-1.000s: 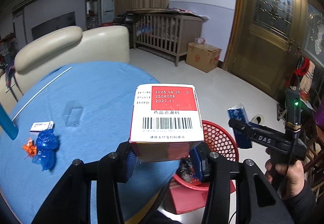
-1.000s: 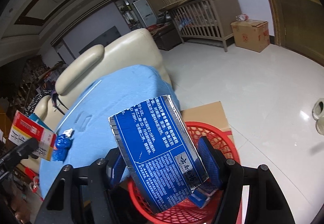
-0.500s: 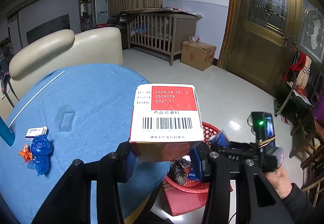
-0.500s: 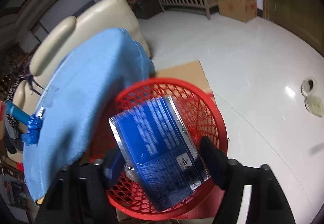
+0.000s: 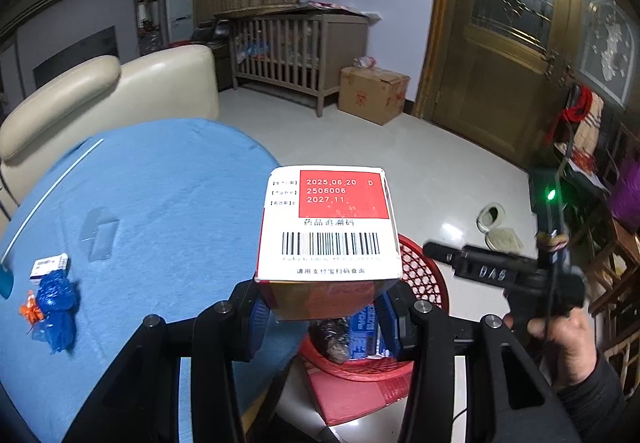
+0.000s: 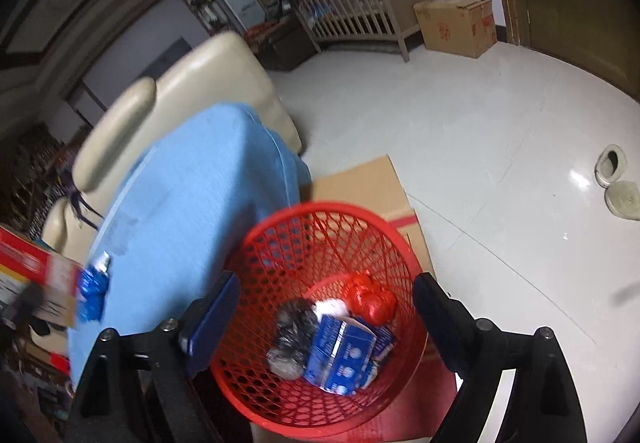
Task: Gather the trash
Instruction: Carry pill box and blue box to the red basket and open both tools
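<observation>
The left gripper [image 5: 326,313] has its fingers [image 5: 256,327] clamped on the red-and-white carton [image 5: 330,227], which stands upright between them at twelve o'clock. The right gripper [image 6: 326,319] is opening, nothing between its fingers [image 6: 214,317]. The blue packet [image 6: 342,357] lies below in the red basket [image 6: 280,243], beside the blue tabletop [image 6: 188,211].
</observation>
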`<control>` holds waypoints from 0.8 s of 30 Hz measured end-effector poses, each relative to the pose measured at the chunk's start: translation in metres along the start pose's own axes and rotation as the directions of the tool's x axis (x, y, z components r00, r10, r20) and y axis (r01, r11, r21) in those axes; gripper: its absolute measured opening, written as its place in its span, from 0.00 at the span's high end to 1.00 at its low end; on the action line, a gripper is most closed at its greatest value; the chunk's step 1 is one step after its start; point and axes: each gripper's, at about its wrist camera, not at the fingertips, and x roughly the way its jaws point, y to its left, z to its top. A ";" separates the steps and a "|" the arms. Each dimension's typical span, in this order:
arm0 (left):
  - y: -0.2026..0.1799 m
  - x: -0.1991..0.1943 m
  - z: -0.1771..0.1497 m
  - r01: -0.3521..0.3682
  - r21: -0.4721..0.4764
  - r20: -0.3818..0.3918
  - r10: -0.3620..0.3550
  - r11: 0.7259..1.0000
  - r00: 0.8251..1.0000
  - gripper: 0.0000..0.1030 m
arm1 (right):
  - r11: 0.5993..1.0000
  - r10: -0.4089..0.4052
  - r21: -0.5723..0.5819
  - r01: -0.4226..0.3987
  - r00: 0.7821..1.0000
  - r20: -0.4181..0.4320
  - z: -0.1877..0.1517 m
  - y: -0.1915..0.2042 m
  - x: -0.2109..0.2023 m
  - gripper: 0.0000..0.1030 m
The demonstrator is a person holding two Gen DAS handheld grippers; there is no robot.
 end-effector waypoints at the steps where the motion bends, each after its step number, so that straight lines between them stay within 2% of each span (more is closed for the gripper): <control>1: -0.005 0.005 0.000 0.009 0.011 -0.011 -0.009 1.000 1.000 0.53 | 1.000 0.005 0.006 -0.006 1.000 0.012 0.002 0.002 -0.003 0.13; 9: -0.034 0.042 0.002 0.064 0.061 -0.110 -0.057 0.996 0.992 0.52 | 0.999 0.037 0.025 -0.040 0.993 0.113 0.017 0.002 -0.040 0.13; 10: -0.037 0.049 0.002 0.061 0.070 -0.126 -0.052 0.996 0.991 0.47 | 0.999 0.037 0.031 -0.041 0.991 0.125 0.019 0.000 -0.044 0.13; 11: -0.039 0.055 0.002 0.057 0.076 -0.146 -0.045 0.995 0.988 0.35 | 0.998 0.036 0.039 -0.042 0.989 0.141 0.021 -0.001 -0.049 0.13; 12: -0.040 0.060 0.003 0.054 0.078 -0.159 -0.041 0.995 0.986 0.30 | 0.998 0.037 0.051 -0.045 0.987 0.158 0.023 -0.004 -0.054 0.13; 14: -0.039 0.065 0.001 0.050 0.077 -0.178 -0.035 0.996 0.983 0.27 | 0.996 0.039 0.067 -0.052 0.984 0.176 0.026 -0.007 -0.059 0.13; 18: -0.025 0.059 0.000 0.037 0.042 -0.175 -0.029 0.998 0.984 0.27 | 0.995 0.042 0.077 -0.058 0.979 0.197 0.028 -0.008 -0.066 0.13; 24: 0.015 0.028 -0.006 -0.014 -0.017 -0.114 0.012 1.000 0.993 0.27 | 0.996 0.066 0.053 -0.078 0.980 0.187 0.024 0.006 -0.062 0.13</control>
